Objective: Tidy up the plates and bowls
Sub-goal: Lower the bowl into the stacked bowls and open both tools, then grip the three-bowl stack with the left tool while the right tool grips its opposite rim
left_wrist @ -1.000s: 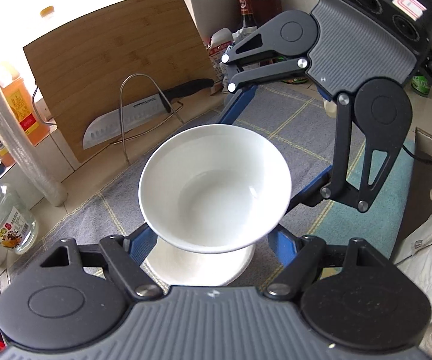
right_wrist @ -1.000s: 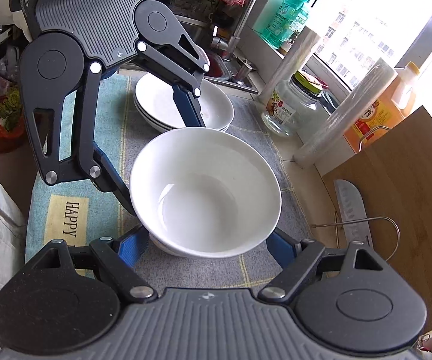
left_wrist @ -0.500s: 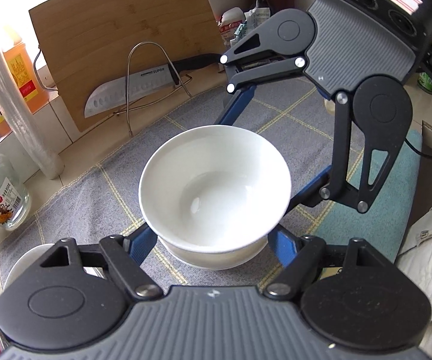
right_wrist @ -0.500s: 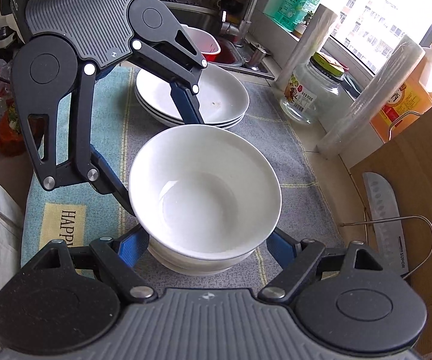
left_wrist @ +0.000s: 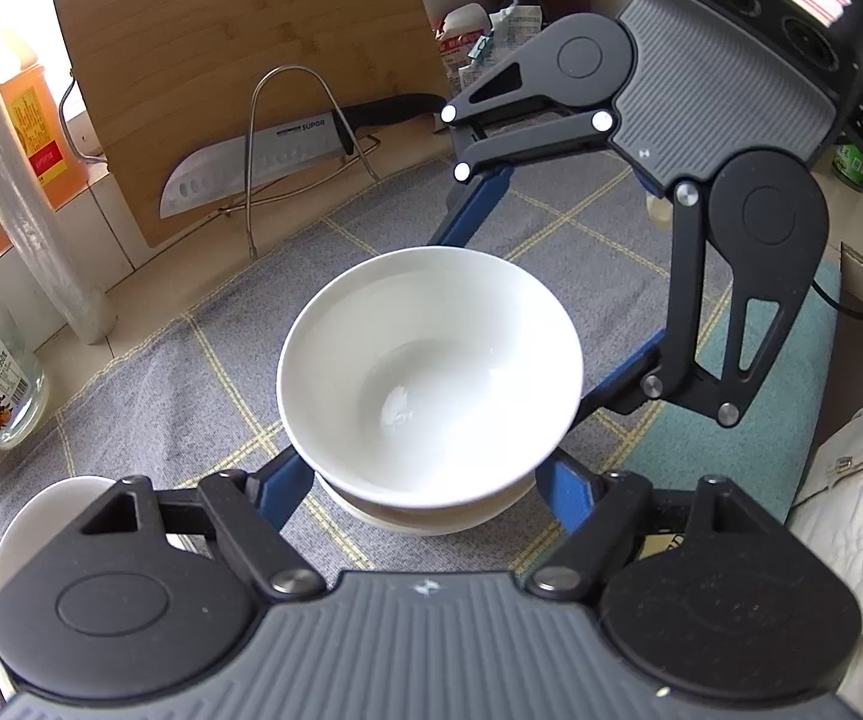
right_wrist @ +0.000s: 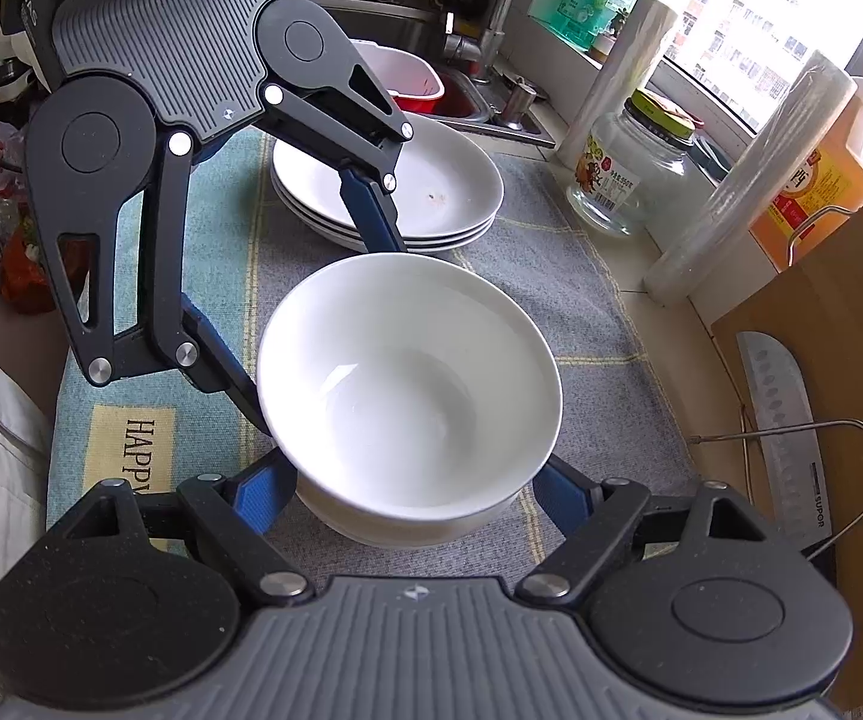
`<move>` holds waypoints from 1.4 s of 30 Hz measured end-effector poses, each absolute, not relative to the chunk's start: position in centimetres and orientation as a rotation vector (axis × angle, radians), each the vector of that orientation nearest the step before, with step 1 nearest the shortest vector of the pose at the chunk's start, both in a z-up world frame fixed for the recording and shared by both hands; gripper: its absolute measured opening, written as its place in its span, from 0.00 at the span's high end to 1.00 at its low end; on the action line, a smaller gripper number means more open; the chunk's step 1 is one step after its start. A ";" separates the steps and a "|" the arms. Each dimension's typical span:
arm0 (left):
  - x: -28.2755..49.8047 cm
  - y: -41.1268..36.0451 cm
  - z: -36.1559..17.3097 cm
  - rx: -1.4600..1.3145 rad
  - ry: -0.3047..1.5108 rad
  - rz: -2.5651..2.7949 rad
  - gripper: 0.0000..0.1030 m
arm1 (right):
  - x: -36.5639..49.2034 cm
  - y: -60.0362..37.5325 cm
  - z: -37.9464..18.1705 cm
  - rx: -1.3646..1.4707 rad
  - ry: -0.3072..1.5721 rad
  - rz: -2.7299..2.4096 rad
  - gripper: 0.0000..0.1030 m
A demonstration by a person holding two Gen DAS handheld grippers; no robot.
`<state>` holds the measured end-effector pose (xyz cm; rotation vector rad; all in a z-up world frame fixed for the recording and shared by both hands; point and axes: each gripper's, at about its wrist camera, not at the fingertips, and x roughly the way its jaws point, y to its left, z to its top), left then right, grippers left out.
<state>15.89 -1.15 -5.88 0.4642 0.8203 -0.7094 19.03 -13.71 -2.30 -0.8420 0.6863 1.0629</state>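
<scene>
Left wrist view, both grippers (left_wrist: pixel 428 468) (right_wrist: pixel 407 480) clamped on white bowl (left_wrist: pixel 431 378) – mat (left_wrist: pixel 149 396) open around.

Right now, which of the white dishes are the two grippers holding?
The upper bowl, the one nested over a second bowl on the grey mat. Both grippers' blue fingers flank it. The stacked plates beyond, near the sink, are untouched.

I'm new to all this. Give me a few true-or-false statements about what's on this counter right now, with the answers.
1. Both grippers, left and right, hold the top bowl. True.
2. That bowl hangs over bare cloth. False: a second bowl is right under it.
3. The plates are stacked. True.
4. The knife lies in the bowl. False: it leans against the cutting board.
</scene>
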 end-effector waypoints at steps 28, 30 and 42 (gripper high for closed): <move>14.7 0.0 -4.5 0.381 0.766 -0.650 0.08 | 18.2 -14.8 -1.9 -0.798 0.658 1.049 0.00; 14.3 0.3 -4.6 0.366 0.757 -0.639 0.04 | 18.0 -15.1 -2.1 -0.777 0.667 1.038 0.00; 13.6 2.2 -7.5 0.296 0.814 -0.654 0.03 | 17.4 -14.9 -5.5 -0.640 0.792 0.856 0.00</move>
